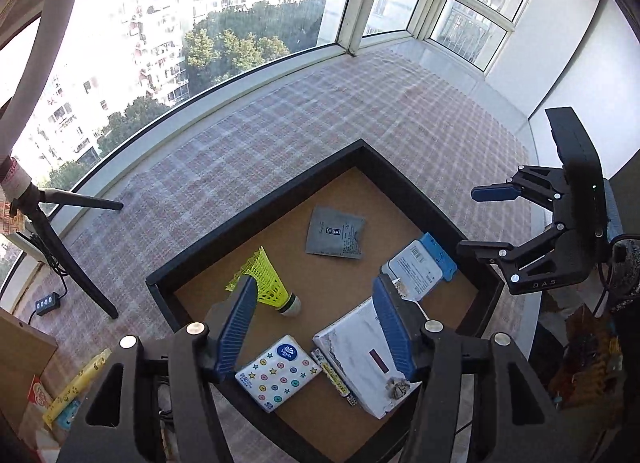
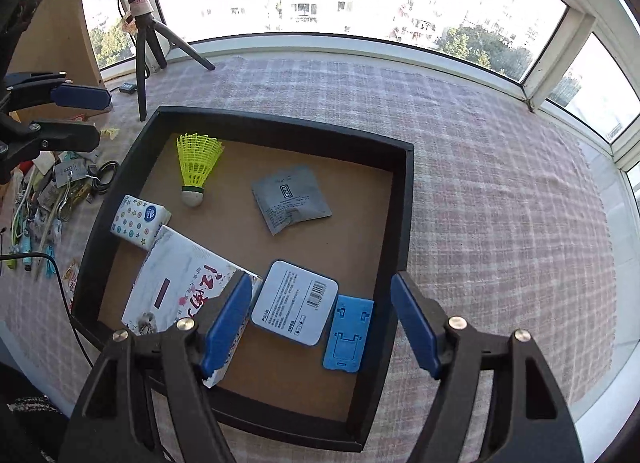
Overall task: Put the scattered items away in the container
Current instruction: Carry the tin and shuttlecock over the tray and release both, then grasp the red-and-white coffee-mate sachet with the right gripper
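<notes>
Both tools are hovering above the black tray (image 2: pixel 404 223), which is sitting on the checked worktop (image 2: pixel 500 183) and filling the middle of each view; everything tidied so far is lying on its brown floor.

The left hand-held gripper (image 1: pixel 316 327) is hanging with its jaws wide and nothing between them; through the gap the yellow shuttlecock (image 1: pixel 272 283) is showing at centre left, its long axis slanting down to the right, cork end lowest.

The right hand-held gripper (image 2: pixel 324 327) is likewise spread wide and empty; directly between its blue pads (image 2: pixel 224 323) the white card (image 2: pixel 296 303) and the blue stand (image 2: pixel 348 335) are lying side by side and touching, at lower centre of the frame.

The grey sachet (image 2: pixel 290 197) is resting apart, mid-tray; the white box (image 2: pixel 180 287) and the spotted tissue pack (image 2: pixel 138 219) are crowding the tray's left side.

Outside the tray, a heap of clutter (image 2: pixel 52 191) is lying at the left edge of the right view, nearer the left tool, so I judge that arm better placed for any further pick.
</notes>
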`<state>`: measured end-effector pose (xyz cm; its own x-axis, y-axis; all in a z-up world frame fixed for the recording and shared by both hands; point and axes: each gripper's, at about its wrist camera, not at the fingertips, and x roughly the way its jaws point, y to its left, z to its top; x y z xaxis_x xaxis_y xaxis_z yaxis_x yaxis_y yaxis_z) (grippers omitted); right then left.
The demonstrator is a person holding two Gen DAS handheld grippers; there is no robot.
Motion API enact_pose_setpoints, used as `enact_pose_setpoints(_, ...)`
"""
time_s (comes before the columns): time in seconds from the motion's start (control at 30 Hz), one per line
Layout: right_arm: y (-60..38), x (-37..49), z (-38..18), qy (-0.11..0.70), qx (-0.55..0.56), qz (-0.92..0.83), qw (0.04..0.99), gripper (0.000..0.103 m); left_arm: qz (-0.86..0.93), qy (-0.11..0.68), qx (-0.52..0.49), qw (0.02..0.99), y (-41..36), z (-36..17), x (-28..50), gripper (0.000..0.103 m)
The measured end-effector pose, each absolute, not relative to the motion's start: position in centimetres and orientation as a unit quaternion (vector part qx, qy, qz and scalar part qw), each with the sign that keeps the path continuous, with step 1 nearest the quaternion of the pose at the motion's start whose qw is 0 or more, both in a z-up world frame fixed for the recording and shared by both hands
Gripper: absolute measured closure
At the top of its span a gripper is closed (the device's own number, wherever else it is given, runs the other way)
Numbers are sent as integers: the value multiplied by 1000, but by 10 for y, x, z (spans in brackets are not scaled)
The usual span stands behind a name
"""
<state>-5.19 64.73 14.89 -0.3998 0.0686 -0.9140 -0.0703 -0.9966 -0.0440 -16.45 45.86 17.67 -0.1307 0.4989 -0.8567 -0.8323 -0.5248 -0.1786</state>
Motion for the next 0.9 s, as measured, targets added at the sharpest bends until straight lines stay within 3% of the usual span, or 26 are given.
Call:
enact_pose_setpoints(0.3,596,-54,161,-26,-531,847,-4,32,749,175,-476,426,407,189,-163,48)
enact_pose_setpoints(0.6,500,-60,166,-69,-527,844,-72,32,781,138,-505,340,288,191,-155,48)
enact_pose_setpoints(0.9,379,-59,136,-139,-532,813,-192,32,785,89,-560,250,190,142,-113,48)
